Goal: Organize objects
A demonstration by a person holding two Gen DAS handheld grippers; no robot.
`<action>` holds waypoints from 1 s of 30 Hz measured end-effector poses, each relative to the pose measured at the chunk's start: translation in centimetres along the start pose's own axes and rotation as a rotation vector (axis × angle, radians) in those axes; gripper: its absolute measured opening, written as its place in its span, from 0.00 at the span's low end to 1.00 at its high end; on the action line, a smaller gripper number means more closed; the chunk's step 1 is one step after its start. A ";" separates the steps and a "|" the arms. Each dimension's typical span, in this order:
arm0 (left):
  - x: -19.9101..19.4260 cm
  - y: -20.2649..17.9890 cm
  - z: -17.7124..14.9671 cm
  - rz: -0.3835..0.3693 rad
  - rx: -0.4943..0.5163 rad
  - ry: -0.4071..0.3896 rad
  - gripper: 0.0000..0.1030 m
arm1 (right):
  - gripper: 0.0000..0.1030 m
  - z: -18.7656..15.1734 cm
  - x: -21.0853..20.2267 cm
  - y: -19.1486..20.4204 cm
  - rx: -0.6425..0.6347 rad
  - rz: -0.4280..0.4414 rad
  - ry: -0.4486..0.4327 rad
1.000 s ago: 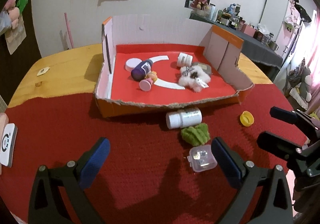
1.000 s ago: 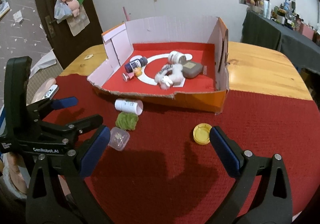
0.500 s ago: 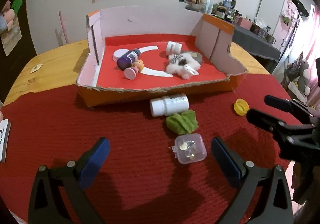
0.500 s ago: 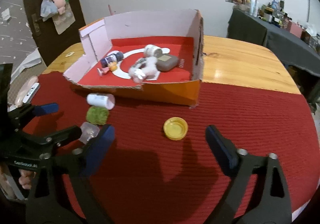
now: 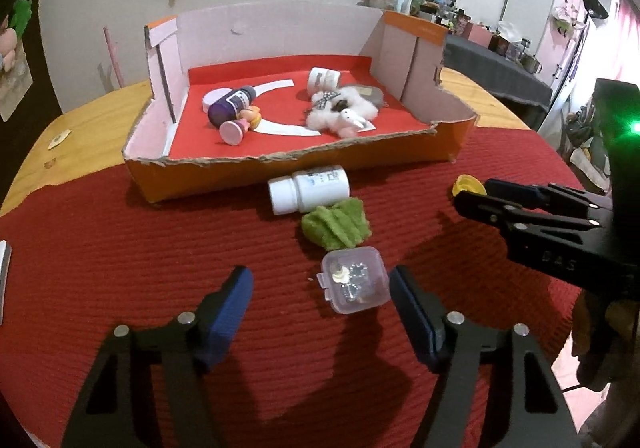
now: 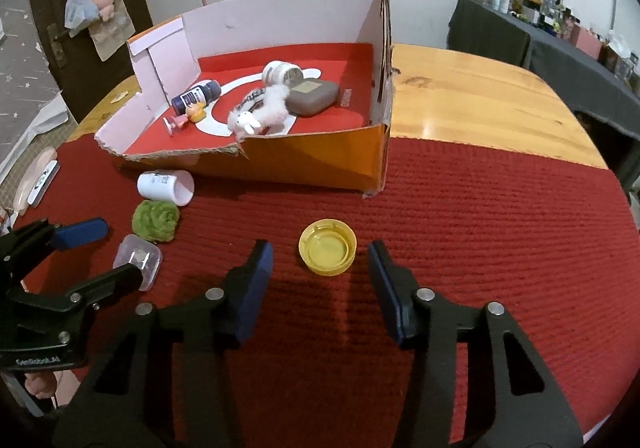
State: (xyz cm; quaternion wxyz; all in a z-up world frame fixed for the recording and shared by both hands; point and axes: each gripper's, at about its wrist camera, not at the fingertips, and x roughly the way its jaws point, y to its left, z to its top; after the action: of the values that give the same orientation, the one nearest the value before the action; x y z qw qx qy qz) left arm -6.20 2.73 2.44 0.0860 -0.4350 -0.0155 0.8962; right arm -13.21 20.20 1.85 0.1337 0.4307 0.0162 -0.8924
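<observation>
Fingers of both grippers narrowed, left gripper (image 5: 320,306) straddling clear case (image 5: 355,280), right gripper (image 6: 320,276) straddling yellow cap (image 6: 328,252), neither gripped.

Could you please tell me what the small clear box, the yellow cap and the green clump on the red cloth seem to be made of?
Small clear box: likely rigid plastic, glossy; its contents show through. Yellow cap: probably moulded plastic, smooth, slightly translucent, with a ridged rim. Green clump: soft, fuzzy fabric or plush, matte and ribbed; exact fibre unclear.
</observation>
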 end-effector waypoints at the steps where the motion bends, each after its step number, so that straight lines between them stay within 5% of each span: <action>1: 0.1 -0.1 0.0 -0.003 0.002 0.001 0.68 | 0.42 0.0 0.2 0.0 0.001 0.000 0.002; 9: 0.9 -1.2 -0.4 0.033 0.049 0.006 0.60 | 0.30 0.3 0.8 0.0 0.002 -0.014 -0.002; 16: 0.8 -0.6 0.1 -0.001 0.028 0.005 0.18 | 0.29 0.1 0.8 0.8 -0.027 -0.032 -0.005; 30: -0.6 1.5 0.2 -0.039 -0.029 -0.015 0.18 | 0.29 -0.9 -0.1 4.9 -0.058 0.121 0.008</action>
State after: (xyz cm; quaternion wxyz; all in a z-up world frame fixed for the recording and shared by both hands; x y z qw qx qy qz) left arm -6.13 1.17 2.89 0.0972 -0.4292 -0.0378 0.8972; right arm -11.21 15.59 1.80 0.1999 0.4304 0.0164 -0.8801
